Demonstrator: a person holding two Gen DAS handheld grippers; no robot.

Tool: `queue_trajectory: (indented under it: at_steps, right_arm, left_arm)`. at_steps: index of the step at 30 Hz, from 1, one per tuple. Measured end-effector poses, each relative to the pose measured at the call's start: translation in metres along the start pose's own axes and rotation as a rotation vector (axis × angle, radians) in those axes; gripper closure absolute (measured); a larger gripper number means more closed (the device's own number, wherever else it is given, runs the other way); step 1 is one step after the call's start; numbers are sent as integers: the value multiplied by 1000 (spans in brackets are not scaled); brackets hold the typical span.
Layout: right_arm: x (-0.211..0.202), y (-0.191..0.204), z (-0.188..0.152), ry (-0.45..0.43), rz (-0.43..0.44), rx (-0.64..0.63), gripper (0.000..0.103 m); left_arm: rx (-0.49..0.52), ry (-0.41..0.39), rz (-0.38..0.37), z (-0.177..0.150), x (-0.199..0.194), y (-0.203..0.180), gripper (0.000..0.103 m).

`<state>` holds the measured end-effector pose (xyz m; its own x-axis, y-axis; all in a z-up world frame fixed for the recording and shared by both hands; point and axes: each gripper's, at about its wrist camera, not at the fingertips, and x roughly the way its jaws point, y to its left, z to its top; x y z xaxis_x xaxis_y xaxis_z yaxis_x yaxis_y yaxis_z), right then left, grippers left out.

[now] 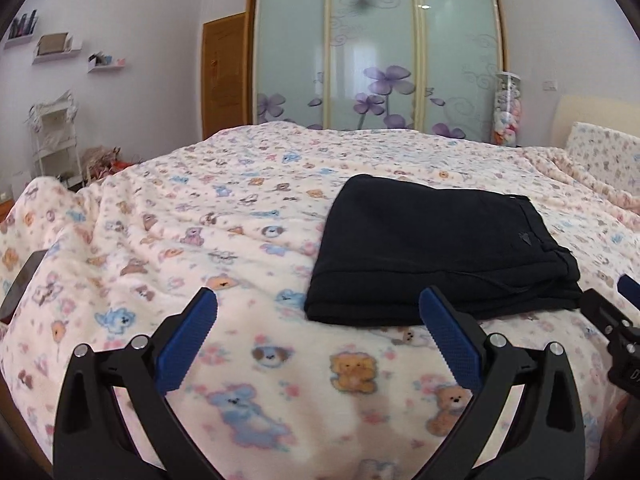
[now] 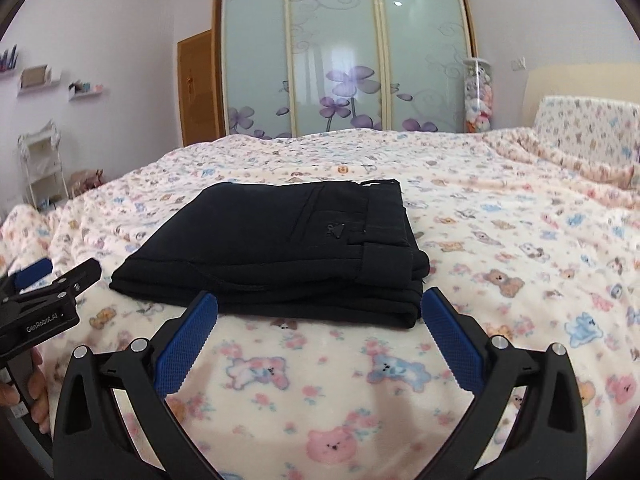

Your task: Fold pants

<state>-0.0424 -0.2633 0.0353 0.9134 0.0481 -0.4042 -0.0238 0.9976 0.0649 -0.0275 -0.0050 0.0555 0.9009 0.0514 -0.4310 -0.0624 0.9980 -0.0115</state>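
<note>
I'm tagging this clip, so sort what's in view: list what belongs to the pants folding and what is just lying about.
Belongs to the job:
- black pants, folded in a stack on the blanket
- bear-print blanket they lie on
- left hand-held gripper, open, empty
- right hand-held gripper, open, empty

Just lying about:
- dark phone-like slab at the bed's left edge
- pillow
- jar of soft toys
- white rack

One pair of folded black pants [image 2: 272, 248] is counted on one bed [image 2: 500, 240]. Two grippers are seen, the left gripper [image 1: 318, 334] and the right gripper [image 2: 320, 334], each with two blue fingers [image 1: 188, 344]. Three sliding panels are counted on one wardrobe [image 1: 376, 52], beside one wooden door [image 1: 224, 76]. Three wall shelves [image 1: 56, 54] and one clear tube of soft toys [image 1: 507, 110] are counted.
</note>
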Motion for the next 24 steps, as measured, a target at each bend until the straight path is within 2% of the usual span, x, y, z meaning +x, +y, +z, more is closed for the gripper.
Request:
queue_trajectory:
  at_steps: [7,11,16,20,22,24]
  right_arm:
    - [8,0,-1,34,2,-1,1]
    - [7,0,-1,36,12,4,1]
    - [9,-3,9,86,129,14,1]
    - [28,-49,55,160,222,186,1]
    - [53,-80,77,242,284,299,1]
    - [77,-102,89,314,327,380,1]
  left_arm:
    - [-12,25,-19,1,8,1,2]
    - [-17,-4,-27,4,2,3,2]
    - [-5,-9,-17,12,1,6,2]
    - [3,-9,-34,45,10,22,2]
    - [-18,44,-75,59,25,34,2]
    - [-46,162,-107,74,56,47,2]
